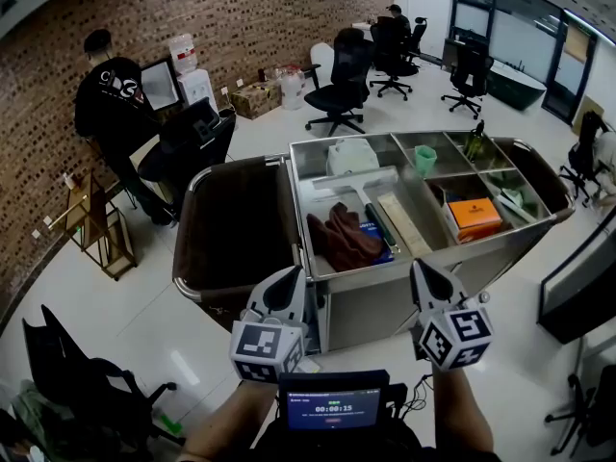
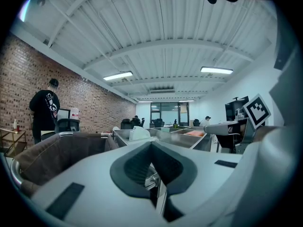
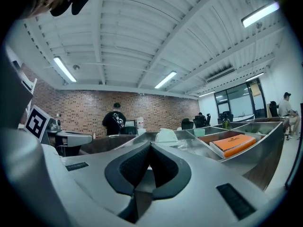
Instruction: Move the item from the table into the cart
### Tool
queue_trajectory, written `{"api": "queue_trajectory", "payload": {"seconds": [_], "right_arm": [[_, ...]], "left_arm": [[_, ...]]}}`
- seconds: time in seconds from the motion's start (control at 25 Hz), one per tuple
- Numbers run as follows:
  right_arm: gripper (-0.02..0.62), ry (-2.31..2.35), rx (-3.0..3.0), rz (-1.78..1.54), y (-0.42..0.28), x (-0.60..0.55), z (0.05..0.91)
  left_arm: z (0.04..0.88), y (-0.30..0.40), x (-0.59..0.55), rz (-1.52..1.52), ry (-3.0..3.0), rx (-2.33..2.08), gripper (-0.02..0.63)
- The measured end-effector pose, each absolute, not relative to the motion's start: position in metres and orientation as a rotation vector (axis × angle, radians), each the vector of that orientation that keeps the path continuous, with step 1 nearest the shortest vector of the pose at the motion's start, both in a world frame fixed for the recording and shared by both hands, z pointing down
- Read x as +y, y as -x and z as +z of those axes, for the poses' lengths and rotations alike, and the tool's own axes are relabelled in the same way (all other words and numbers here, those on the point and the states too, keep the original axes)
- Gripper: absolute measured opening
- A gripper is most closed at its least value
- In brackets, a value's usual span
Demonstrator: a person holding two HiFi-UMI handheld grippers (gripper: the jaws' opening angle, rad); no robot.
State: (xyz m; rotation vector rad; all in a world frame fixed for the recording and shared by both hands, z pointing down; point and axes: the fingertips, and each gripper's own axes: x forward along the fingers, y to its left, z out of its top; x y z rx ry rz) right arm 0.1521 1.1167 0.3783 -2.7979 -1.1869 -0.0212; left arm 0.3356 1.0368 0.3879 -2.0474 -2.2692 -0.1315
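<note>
Grey left gripper (image 1: 287, 285), grey right gripper (image 1: 424, 277): fingers closed, empty. Ahead of both fingers, on the compartmented steel table (image 1: 371, 275): crumpled maroon cloth (image 1: 342, 236). We judge it soft and light; pinch a raised fold. Brown-lined cart (image 1: 236, 221) beyond left fingers.

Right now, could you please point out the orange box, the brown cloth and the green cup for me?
orange box (image 1: 475, 214), head view, middle of its top face.
brown cloth (image 1: 342, 239), head view, centre of its bunched folds.
green cup (image 1: 425, 160), head view, on its side wall.
</note>
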Motion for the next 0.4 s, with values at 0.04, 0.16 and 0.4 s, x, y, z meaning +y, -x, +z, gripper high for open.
{"api": "queue_trajectory", "payload": {"seconds": [0.04,0.16,0.4], "right_arm": [[0.0,2.798,-1.187,-0.021,-0.1526,1.117,0.3786],[0.0,2.803,-1.192,-0.02,-0.1534,1.117,0.3787],[0.0,2.802,-1.189,-0.012,-0.154,1.1148,0.3798]], "left_arm": [[0.3855,-0.3356,1.0374,-0.119,2.048,-2.274,0.0],[0.3821,-0.3357,1.038,-0.105,2.048,-2.28,0.0],[0.3828,-0.3334,1.0398,-0.104,2.046,-2.285,0.0]]}}
